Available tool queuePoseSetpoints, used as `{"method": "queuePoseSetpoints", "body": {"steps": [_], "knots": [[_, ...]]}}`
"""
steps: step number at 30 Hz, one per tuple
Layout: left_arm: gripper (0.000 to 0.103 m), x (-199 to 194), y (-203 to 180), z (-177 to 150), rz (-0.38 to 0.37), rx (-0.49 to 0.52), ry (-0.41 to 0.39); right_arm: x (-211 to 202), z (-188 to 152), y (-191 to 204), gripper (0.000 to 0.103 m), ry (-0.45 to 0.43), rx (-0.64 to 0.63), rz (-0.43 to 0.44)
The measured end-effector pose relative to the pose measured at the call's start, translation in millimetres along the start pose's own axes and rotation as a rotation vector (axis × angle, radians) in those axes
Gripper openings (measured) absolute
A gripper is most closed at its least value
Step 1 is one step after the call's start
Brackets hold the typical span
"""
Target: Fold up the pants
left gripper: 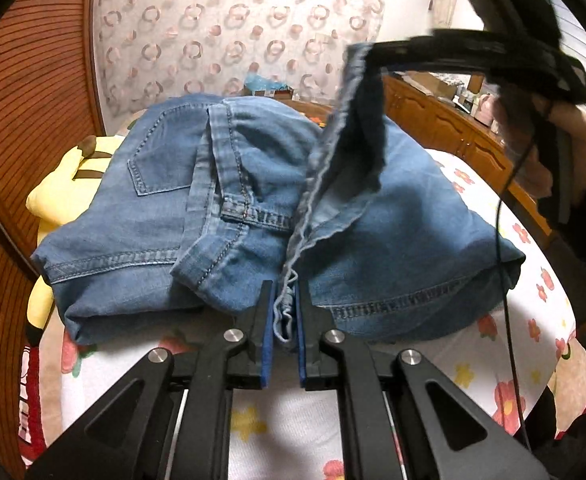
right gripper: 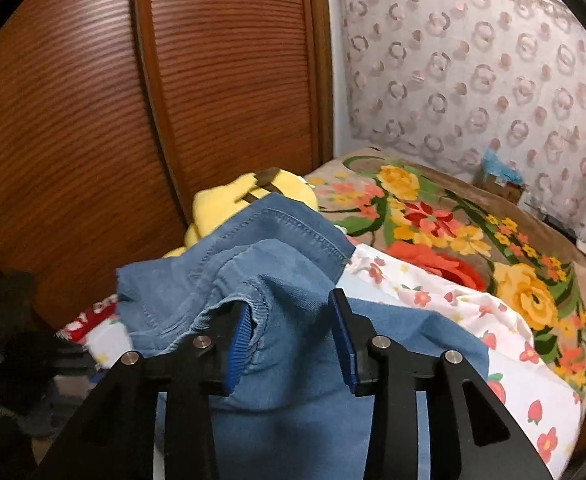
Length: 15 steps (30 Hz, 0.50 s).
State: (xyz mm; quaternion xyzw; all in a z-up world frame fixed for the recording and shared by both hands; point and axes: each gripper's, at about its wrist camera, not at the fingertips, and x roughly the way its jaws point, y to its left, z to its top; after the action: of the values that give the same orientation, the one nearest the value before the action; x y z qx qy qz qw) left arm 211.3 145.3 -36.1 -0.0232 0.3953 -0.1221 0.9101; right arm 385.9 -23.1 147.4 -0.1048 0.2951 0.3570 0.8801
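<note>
Hem fold in hand: left gripper (left gripper: 284, 312) clenched on the frayed hem, right gripper (right gripper: 291, 334) released.

I keep the left gripper pinching the hem low at the near edge of the jeans (left gripper: 165, 216), likely to pin that corner while the fold settles. The right jaws stand apart with denim draped over 1 pad, so nothing is clamped there. The jeans lie bunched in 2 layers on the flowered sheet (left gripper: 533, 300), atop a floral blanket (right gripper: 473, 240); yellow plush (right gripper: 253, 196) behind, ribbed wooden doors (right gripper: 93, 120) alongside.
</note>
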Motion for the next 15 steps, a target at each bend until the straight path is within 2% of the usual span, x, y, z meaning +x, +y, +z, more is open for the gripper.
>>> {"method": "queuePoseSetpoints", "body": {"steps": [4,12,15], "knots": [[0.009,3,-2,2,0.027,0.005,0.008,-6,-9,-9,0.046,0.028,0.024,0.073],[0.009,-2,-13,5,0.041,0.015,0.0,15,-25,-17,0.048,0.14,0.023,0.001],[0.009,-5,-14,6,0.044,0.02,0.002,16,-28,-20,0.048,0.136,0.043,0.03]]}}
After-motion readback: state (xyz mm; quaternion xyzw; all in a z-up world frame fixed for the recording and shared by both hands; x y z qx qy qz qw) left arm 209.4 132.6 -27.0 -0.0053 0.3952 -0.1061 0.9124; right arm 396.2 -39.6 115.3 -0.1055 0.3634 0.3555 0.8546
